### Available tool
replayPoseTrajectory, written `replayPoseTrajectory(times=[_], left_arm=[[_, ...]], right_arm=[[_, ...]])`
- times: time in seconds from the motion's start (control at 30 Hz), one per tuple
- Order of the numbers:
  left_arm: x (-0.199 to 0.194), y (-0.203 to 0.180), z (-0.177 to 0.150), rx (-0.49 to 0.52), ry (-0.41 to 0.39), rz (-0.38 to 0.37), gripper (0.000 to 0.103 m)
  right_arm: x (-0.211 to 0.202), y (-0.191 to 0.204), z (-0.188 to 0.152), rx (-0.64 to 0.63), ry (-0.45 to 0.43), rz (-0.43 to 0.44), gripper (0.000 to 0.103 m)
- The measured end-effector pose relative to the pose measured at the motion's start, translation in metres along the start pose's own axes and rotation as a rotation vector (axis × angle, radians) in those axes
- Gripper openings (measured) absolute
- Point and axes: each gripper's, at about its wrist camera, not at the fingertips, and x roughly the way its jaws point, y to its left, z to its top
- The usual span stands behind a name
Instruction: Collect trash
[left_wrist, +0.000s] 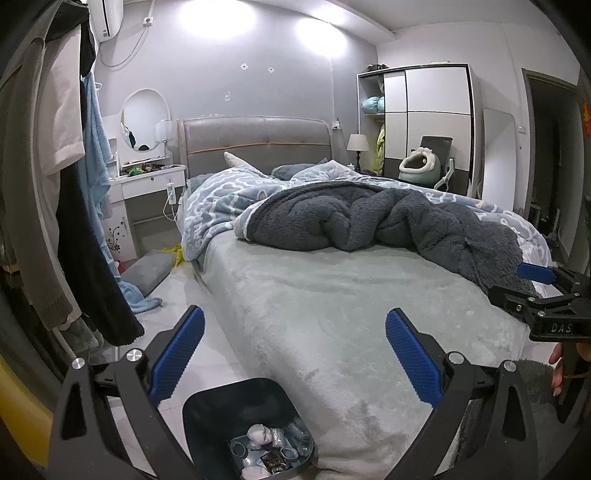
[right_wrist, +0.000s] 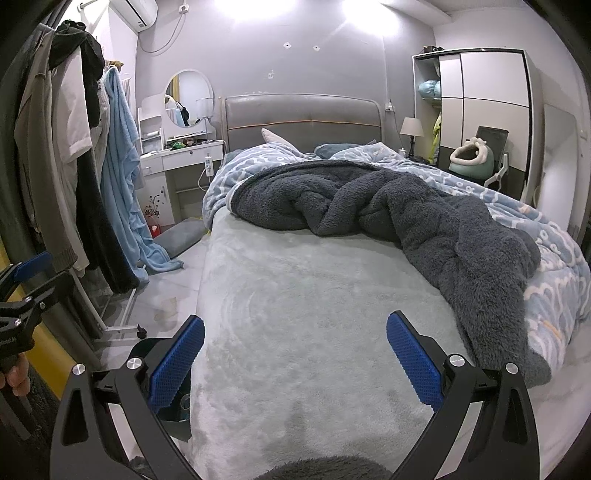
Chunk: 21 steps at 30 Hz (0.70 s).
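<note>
We hold left gripper (left_wrist: 294, 354) wide apart, empty | trash bin (left_wrist: 207, 413) on floor at bed (left_wrist: 332, 314) foot corner, just below it | right gripper (right_wrist: 295, 356) apart above bed, empty.

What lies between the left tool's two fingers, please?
In the left wrist view, the trash bin beside the bed, sits below the open left tool.
</note>
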Motion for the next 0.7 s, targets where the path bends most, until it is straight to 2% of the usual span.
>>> replayPoseTrajectory(times=[0.7], left_arm=[[0.0007,0.0013,0.0005,-0.004,0.002,0.003,0.100]], right_arm=[[-0.0009,-0.0001,0.0000,0.002,0.000,0.001,0.100]])
